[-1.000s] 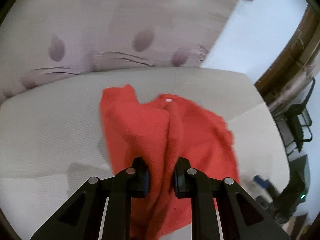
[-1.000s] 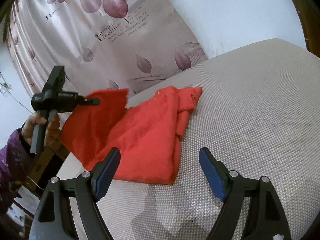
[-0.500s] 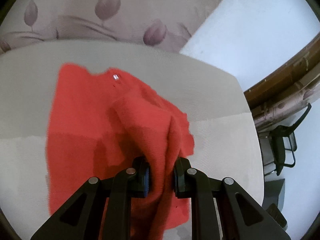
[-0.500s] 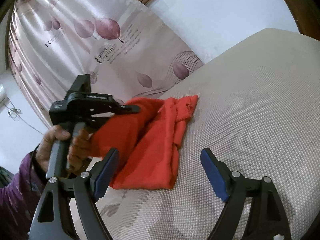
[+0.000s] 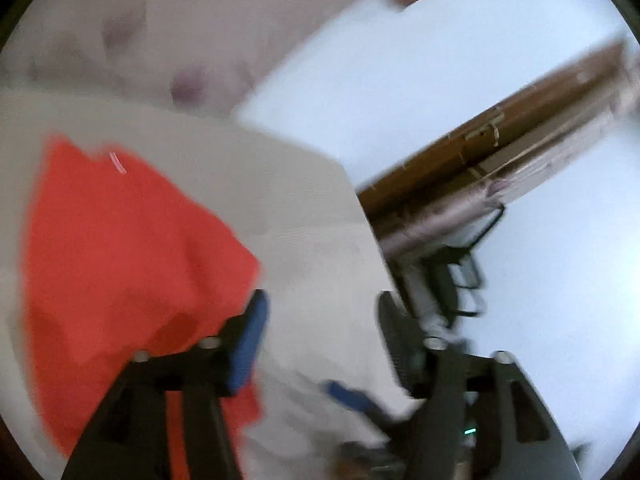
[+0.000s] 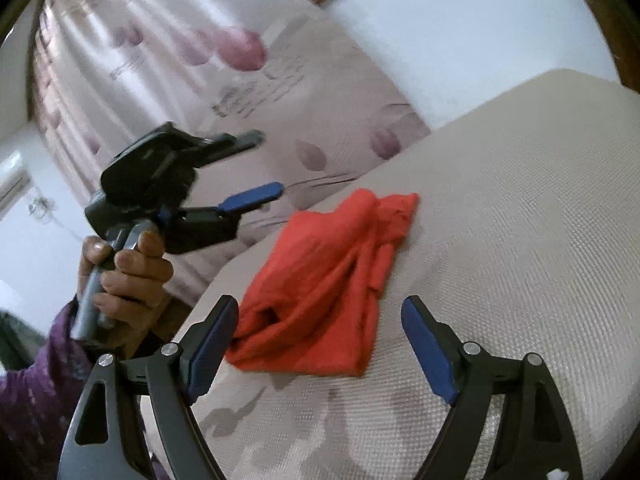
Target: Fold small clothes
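A small red garment (image 6: 328,280) lies folded over on the beige mattress (image 6: 520,220); it also shows, blurred, in the left wrist view (image 5: 120,260). My left gripper (image 5: 320,320) is open and empty, held above the garment's right edge; it also shows in the right wrist view (image 6: 264,168), raised at the left of the mattress with fingers apart. My right gripper (image 6: 320,340) is open and empty, just in front of the garment's near edge.
A curtain with a leaf print (image 6: 240,80) hangs behind the mattress. A white wall (image 5: 400,80) and a brown wooden frame (image 5: 480,152) stand to the right. A dark chair (image 5: 460,272) stands beyond the mattress edge.
My left gripper has opened and let go of the red garment, which has dropped onto the mattress in a fold. The left gripper has lifted and swung right. The right gripper stays open.
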`<act>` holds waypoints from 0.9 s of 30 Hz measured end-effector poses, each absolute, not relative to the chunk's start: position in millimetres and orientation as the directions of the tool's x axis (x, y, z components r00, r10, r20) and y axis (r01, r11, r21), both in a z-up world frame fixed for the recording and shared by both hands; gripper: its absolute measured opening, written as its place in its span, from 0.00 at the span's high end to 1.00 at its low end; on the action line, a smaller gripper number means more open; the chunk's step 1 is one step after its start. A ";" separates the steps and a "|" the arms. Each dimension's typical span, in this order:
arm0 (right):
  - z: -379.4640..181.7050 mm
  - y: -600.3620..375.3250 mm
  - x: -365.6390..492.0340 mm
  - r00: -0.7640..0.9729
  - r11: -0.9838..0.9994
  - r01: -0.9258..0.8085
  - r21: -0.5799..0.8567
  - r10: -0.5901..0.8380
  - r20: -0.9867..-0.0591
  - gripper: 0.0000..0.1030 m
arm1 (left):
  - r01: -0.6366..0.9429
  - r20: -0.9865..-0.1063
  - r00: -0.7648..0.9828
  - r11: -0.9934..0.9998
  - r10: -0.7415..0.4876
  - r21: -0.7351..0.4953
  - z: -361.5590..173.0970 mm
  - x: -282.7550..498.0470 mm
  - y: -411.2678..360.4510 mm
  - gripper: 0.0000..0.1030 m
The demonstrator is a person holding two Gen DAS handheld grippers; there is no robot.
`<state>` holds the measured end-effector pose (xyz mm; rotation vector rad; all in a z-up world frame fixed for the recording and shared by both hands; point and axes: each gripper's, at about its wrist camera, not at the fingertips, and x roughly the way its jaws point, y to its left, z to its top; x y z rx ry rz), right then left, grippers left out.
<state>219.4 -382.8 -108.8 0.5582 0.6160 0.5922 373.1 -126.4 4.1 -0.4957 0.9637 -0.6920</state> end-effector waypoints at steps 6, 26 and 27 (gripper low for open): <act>-89.1 -379.6 265.4 0.571 0.670 -0.370 0.643 0.710 -0.412 0.20 | 0.421 -0.587 0.509 0.776 -0.630 -0.469 -34.2 301.4 -102.8 0.34; -91.0 -309.2 406.4 0.422 0.733 -0.358 0.578 0.679 -0.600 0.94 | 0.479 -0.522 0.481 0.710 -0.704 -0.516 -95.1 264.6 -134.0 0.34; -84.2 -305.3 409.3 0.424 0.738 -0.380 0.558 0.675 -0.604 0.94 | 0.473 -0.519 0.473 0.703 -0.712 -0.532 -94.4 269.0 -134.7 0.34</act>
